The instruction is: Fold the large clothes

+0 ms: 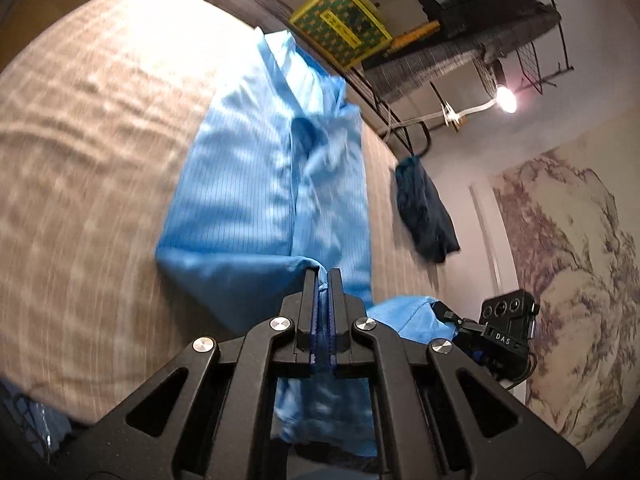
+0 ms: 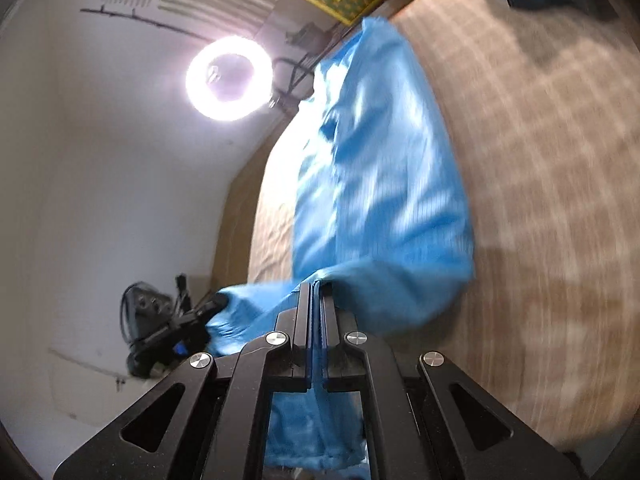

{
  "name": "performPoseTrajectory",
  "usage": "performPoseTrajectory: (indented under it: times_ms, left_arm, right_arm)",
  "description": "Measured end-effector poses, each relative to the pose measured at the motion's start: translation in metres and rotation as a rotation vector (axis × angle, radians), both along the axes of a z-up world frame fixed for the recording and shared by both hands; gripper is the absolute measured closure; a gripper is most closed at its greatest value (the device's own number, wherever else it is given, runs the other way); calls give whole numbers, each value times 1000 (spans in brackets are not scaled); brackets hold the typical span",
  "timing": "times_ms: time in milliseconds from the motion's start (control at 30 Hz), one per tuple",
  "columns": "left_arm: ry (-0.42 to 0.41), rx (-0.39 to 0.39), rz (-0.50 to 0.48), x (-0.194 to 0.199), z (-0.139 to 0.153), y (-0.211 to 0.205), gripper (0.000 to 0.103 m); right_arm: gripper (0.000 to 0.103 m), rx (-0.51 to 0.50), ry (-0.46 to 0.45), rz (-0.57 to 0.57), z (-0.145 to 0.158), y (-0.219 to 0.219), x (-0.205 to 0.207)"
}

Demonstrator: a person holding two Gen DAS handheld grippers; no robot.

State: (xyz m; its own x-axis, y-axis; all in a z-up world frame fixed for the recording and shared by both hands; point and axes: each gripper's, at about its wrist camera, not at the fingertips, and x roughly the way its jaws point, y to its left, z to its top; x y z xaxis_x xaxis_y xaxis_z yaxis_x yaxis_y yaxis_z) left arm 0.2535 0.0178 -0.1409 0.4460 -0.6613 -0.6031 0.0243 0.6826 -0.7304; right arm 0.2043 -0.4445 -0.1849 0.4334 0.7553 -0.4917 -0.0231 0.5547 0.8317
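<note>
The shiny light-blue pinstriped garment point(image 1: 256, 184) lies lengthwise on the beige checked bed point(image 1: 88, 160); left tongs point(image 1: 321, 280) and right tongs point(image 2: 316, 286), angled down, each pinch its near hem.

Right gripper point(image 2: 317, 286) clamped on the blue garment point(image 2: 384, 184), which trails across the tan bedspread point(image 2: 540, 200).

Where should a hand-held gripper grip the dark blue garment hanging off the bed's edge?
Probably at the top of the dark blue crumpled cloth garment, where it drapes over the edge of the beige plaid bed. Come from the open room side: the rest hangs loose and bunched, so a lower grip would just drag folds.
</note>
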Motion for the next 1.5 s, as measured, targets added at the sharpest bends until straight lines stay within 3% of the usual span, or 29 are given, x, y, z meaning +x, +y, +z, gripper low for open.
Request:
performPoseTrajectory:
  times_ms: [300,433,633,667,700,733,767,800,900,1000,1100,1267,1433,1500]
  left_arm:
    - [58,63,96,77,-34,-4,102]
    - [73,98,108,91,-45,-8,102]
    - [90,150,136,105,-55,-5,100]
    - [91,163,136,107,-55,-4,91]
    - [89,169,136,109,-54,-3,81]
    - [86,184,147,110,-52,-2,57]
    - [74,191,169,109,-49,1,43]
    - [63,189,188,108,-46,5,42]
    - [38,188,194,108,-39,11,42]
    - [-6,259,169,101,-32,5,42]
    - [-5,319,98,101,-41,-6,43]
    - [43,362,21,105,-65,-17,43]
    - [68,399,-50,105,-81,-32,43]
    - [67,445,-78,104,-87,-40,43]
  right_arm:
    - [102,-113,66,-100,-23,5,77]
    - [102,-158,108,-113,-38,5,99]
    - [97,-140,137,-129,-49,-1,110]
    - [97,-144,142,-135,-49,-3,111]
    - [88,-136,148,-138,-50,-6,112]
    - [72,-127,148,-145,-49,-9,111]
    - [63,-122,142,-158,-47,-13,110]
    - [52,-125,132,-172,-43,-18,108]
    - [51,-150,78,-173,-30,-25,104]
    - [52,-240,-4,-121,-13,-15,100]
    - [54,-420,-79,-37,-2,8,93]
    - [56,-482,-45,24,-16,19,94]
    - [56,-474,6,81,-33,19,97]
    - [56,-532,11,99,-38,23,96]
